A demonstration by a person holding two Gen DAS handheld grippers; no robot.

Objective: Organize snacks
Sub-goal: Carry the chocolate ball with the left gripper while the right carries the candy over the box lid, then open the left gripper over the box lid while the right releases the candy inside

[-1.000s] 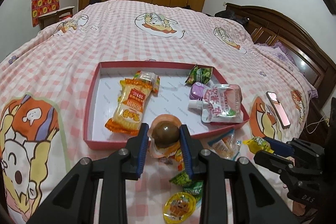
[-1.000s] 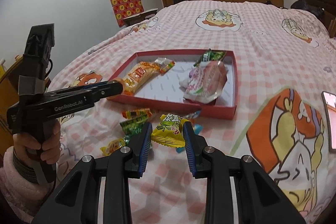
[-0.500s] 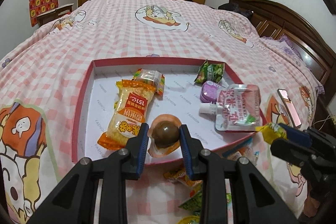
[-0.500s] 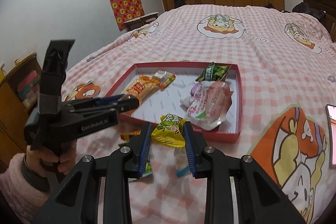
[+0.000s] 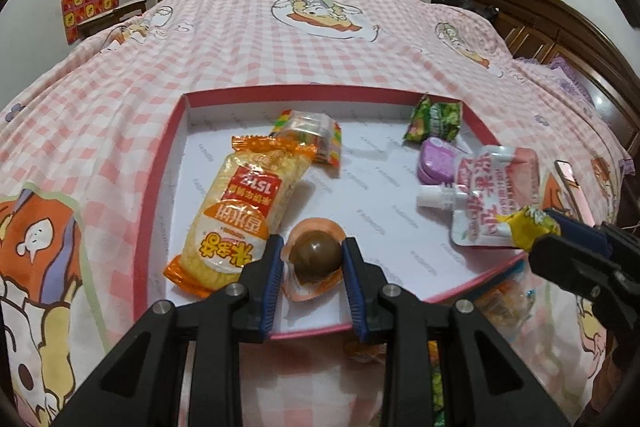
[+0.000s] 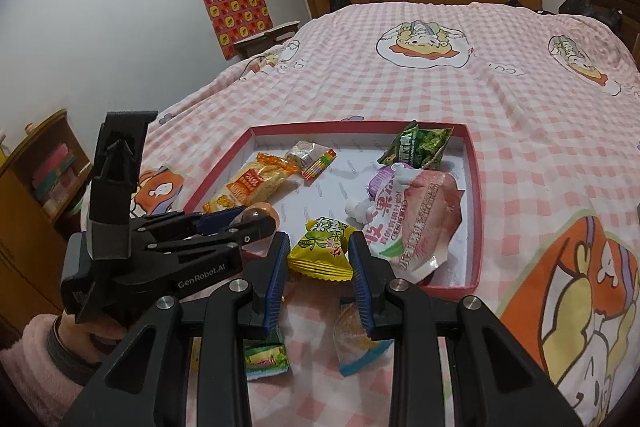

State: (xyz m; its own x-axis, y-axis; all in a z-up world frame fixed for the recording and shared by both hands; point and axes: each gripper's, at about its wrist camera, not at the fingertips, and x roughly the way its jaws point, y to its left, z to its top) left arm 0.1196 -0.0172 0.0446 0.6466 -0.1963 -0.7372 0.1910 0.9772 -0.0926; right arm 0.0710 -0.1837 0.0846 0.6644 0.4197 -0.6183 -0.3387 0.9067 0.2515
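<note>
Carrying two snacks to the red tray (image 5: 158, 171) at once, mid-transfer. Our left gripper (image 5: 315, 259) is clamped tight on a brown egg pack (image 5: 316, 255), a round brown ball in a clear orange-edged wrapper, jaws nearly closed with the pads pressing both sides of it. It hangs over the near part of the tray floor, just beside the orange rice cracker bag (image 5: 244, 215); whether it touches the floor we cannot tell. Our right gripper (image 6: 319, 255) is likewise pinched on a yellow candy packet (image 6: 322, 253), narrow gap, wrapper squeezed between the blue pads (image 6: 276, 267). From the right wrist view the packet sits over the tray's near edge, next to the pink drink pouch (image 6: 420, 219).

Already in the tray: the cracker bag, a small clear sweet pack (image 5: 310, 131), a green packet (image 5: 434, 117), a purple tub (image 5: 438, 161), the pouch. Loose snacks (image 6: 354, 341) lie on the checked bedspread (image 6: 440, 75) below the grippers, outside the tray, so we judge the task is partly done.

Next, as we read it: lower both items onto bare tray floor, open the jaws, clear the wall. Free space is tight near the pouch; the egg is round and may roll.
</note>
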